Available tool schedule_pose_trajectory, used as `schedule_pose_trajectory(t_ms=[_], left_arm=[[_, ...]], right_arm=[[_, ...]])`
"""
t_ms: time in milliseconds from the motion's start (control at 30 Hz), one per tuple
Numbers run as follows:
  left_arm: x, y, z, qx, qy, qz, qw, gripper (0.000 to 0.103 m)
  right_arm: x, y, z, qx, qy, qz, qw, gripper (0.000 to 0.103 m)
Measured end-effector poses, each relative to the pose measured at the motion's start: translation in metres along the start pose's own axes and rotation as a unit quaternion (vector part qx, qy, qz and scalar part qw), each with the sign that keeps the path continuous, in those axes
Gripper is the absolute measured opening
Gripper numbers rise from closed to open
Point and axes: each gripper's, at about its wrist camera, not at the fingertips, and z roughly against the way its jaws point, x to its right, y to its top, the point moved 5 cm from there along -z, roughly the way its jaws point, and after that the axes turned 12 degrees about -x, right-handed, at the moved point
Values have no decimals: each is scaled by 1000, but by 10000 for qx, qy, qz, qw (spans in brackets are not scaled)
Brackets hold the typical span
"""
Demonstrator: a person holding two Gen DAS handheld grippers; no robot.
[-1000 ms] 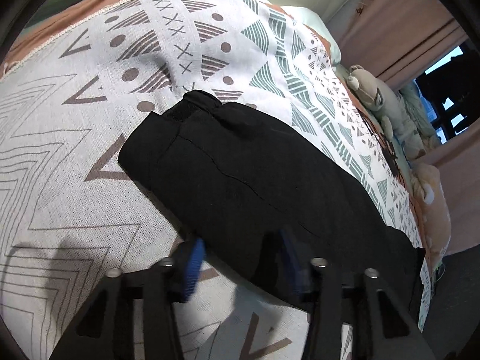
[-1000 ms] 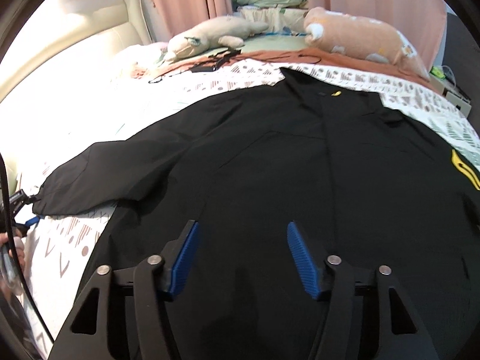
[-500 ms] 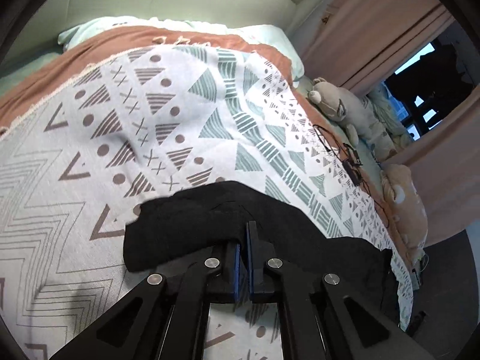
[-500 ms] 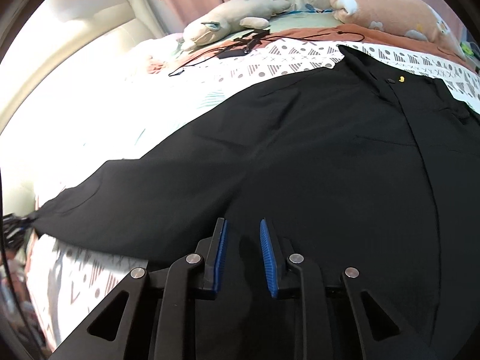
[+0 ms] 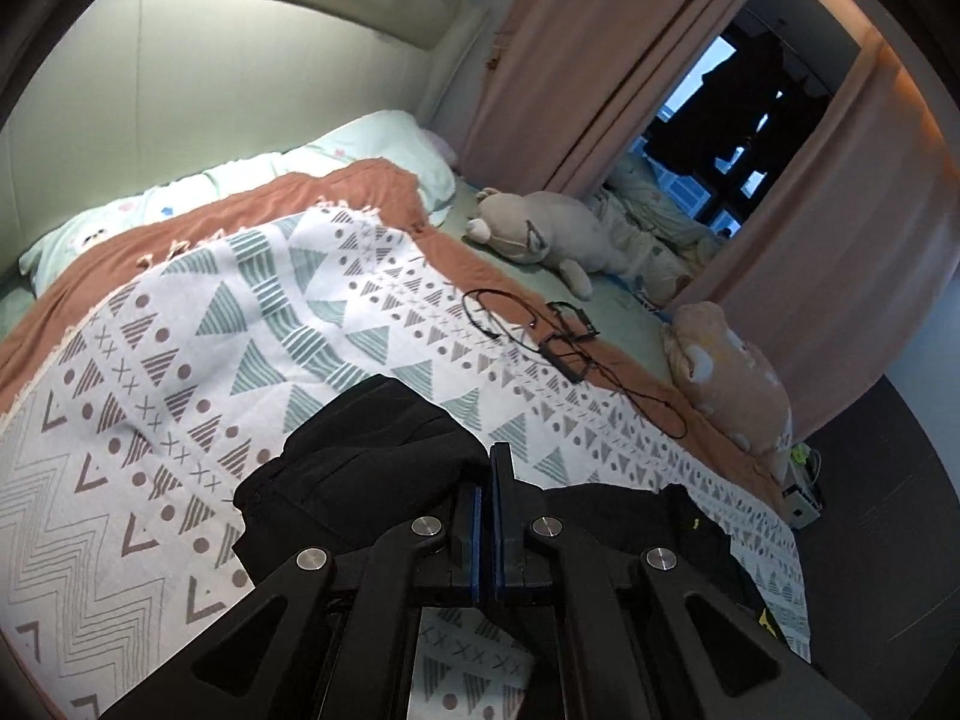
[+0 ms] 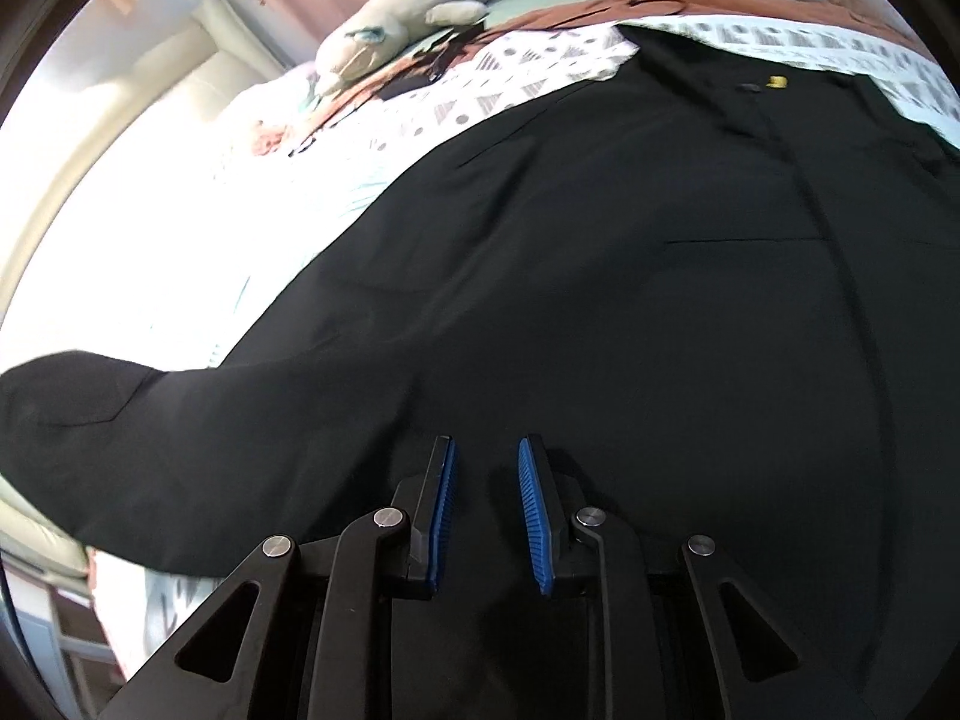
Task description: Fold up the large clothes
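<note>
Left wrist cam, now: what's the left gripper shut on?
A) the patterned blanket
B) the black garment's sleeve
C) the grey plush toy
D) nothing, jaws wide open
B: the left gripper has its blue pads pressed together on a bunched fold of the black garment's sleeve, which is raised off the patterned blanket; the grey plush toy lies far off by the curtain.

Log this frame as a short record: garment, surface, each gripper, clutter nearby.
garment: black jacket, spread flat, one sleeve lifted
surface: patterned blanket on a bed
left gripper: shut on the sleeve
right gripper: jaws narrowly apart over the jacket body; grip unclear
clutter: grey plush, pink plush, black cable
</note>
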Motion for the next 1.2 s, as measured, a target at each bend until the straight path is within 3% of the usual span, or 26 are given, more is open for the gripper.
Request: schedule_pose_trajectory(t_ms=[133,300,600,867,1033,1200], left_arm=[[58,1,16,143,-210,-394,9989,1],[133,-10,23,145,-481,-766,9958,1],[252,-44,13,-93,-948,-1385,9858,1],[334,-85,-22,-494,-1169,-1823,9750,1],[370,-114,-57,-824,-1243,-2008,9682,1],[396,-148,-100,-1176,-1338,-2004,9634,1]], right_arm=[[28,-18,39,106,80,-139,9998,24],[74,-39,95,357,-71,-366,9987,36],[145,-67,199,924,-382,-456,9939,37],[212,-86,267,1314,-490,-686,9877,37],[247,-90,272,1197,-444,-777,9888,37],[282,-120,297,1189,-547,-897,9873,37]])
